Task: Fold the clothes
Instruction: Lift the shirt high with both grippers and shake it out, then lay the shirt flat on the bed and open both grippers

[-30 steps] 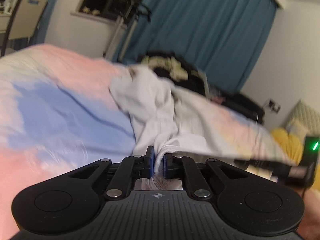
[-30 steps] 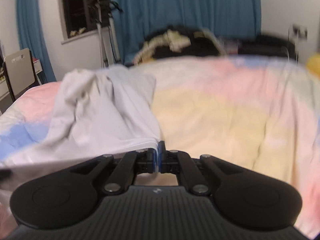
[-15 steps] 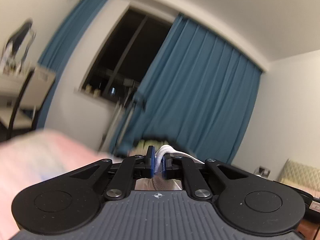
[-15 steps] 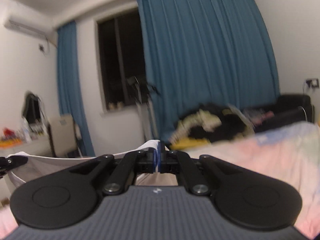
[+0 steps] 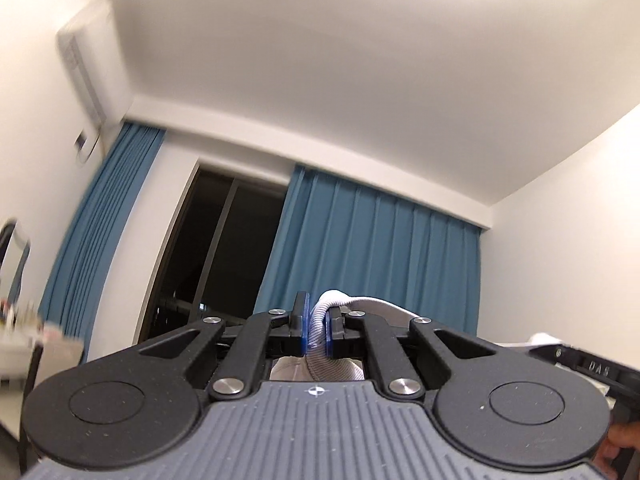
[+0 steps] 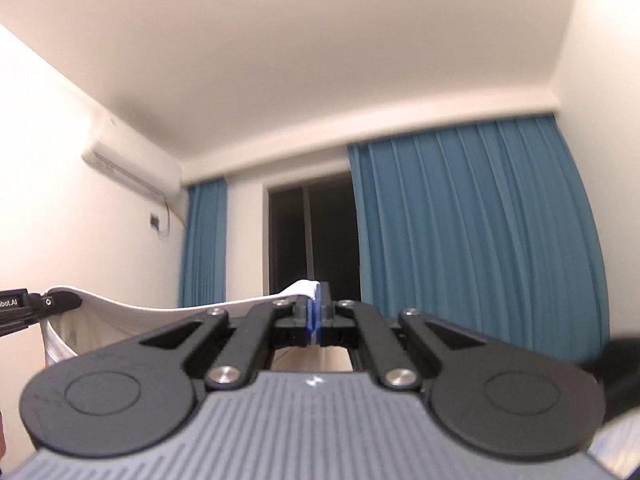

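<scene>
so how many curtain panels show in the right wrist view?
2: a narrow blue curtain left of the dark window, a wide blue curtain right of it. Lower ends sit hidden behind the hand-held gripper.

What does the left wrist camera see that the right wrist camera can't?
Only the left wrist view shows a mirror and a cluttered shelf on the left wall, plus the ribbed white collar pinched in the left hand-held gripper.

Only the right wrist view shows the white garment stretched in a sagging line between both grippers, and the right hand-held gripper shut on its edge.

Both show the blue curtains, the dark window, the air conditioner and the ceiling.
</scene>
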Demonstrator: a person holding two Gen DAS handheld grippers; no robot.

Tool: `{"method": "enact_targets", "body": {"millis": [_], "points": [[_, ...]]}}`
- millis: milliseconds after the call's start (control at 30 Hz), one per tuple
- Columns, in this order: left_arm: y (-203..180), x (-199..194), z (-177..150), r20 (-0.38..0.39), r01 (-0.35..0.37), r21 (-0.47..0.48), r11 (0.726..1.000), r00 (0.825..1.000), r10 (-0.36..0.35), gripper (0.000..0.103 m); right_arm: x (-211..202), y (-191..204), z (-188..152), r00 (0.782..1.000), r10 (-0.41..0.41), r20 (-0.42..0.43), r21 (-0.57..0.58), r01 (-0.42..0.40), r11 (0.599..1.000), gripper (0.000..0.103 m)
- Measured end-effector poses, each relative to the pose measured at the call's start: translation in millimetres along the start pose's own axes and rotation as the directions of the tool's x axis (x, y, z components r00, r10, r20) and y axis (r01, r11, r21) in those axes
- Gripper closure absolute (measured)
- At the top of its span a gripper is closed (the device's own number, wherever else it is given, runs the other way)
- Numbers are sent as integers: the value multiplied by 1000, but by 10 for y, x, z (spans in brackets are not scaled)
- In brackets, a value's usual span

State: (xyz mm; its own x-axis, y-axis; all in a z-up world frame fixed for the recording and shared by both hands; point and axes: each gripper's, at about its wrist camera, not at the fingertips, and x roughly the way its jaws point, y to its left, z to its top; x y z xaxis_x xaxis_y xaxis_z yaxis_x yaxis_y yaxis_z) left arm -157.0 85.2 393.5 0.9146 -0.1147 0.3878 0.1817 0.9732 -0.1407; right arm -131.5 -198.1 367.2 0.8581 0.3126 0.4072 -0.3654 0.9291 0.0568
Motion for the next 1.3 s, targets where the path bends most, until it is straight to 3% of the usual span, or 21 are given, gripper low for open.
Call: {"method": "enact_targets", "body": {"millis": [200,333,500,700,833,933,1033,1133,1233,1300], "points": [[-377,366,573,12,13,99,995,1000,-14,94,249,-74,745,997,-33,75,-110,41,993,101],[-447,720,378,-55,8,103,995,998,-2,94,490,-326,782,998,-47,34,-98,50,994,101],[-380,1137,-574,-183,-9,75,997,983,22,94,809,-752,-56,988,-104,-117,-64,97,993,101],[-197,1832,-2220,-376,-40,47,998,925,54,94,1337,-1169,-1568,951,-174,-254,-60,164,985,100],[-53,2391,-3393,-497,-74,17,997,865,73,94,1809,-1497,-2650,912,-222,-346,-74,209,975,100],[172,2805,-4282,-590,-98,-7,995,804,75,94,2206,-1782,-3535,858,-256,-446,-85,244,966,100],[472,3060,-5177,-684,-133,-37,990,726,72,93,2517,-2113,-4386,785,-265,-560,-67,276,959,100],[734,3226,-5803,-769,-190,-77,979,636,63,93,2765,-2346,-5127,695,-265,-668,-49,314,948,99],[1061,3452,-6140,-827,-179,-64,982,560,48,93,2845,-2428,-5653,626,-257,-736,-71,307,949,99],[1281,3539,-6315,-849,-165,-76,983,529,23,93,2892,-2431,-6025,574,-244,-782,-68,311,948,99]]}}
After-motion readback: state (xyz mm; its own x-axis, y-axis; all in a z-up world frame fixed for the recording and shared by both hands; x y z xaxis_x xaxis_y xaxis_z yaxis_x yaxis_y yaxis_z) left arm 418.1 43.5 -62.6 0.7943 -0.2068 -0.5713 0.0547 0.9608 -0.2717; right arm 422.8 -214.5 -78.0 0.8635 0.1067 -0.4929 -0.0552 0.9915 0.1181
